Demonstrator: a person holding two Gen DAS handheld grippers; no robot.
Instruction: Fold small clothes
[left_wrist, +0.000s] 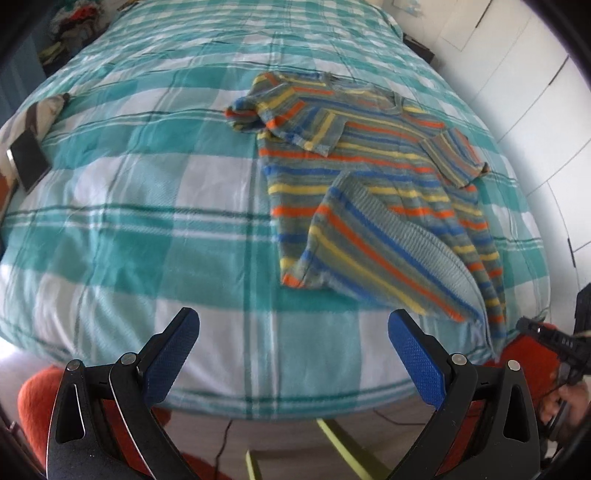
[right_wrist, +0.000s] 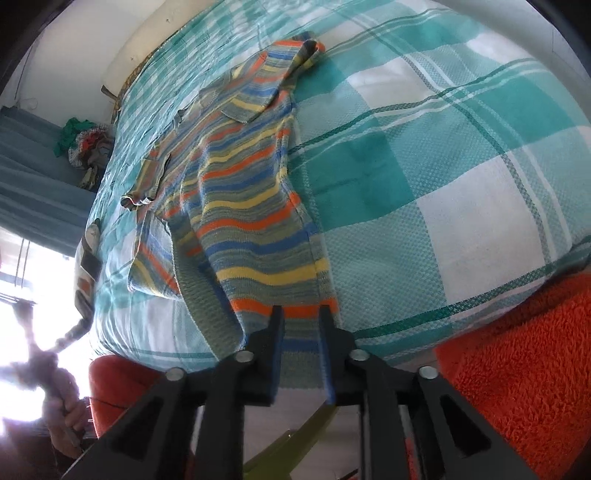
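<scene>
Phone (left_wrist: 28, 159) in left view only, right gripper (right_wrist: 300, 314) straddling sweater (right_wrist: 236, 192) hem

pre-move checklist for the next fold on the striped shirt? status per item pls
1. Left claw open, nothing in it: ok.
2. Striped shirt hem between right claw fingers: ok.
3. Right claw clamped on the hem: cannot tell.
4. Shirt flat: not ok, near corner lifted, sleeves flipped over the body.
5. Free bedspread beside the shirt: ok.
6. Dark phone-like object away from the shirt: ok.
</scene>
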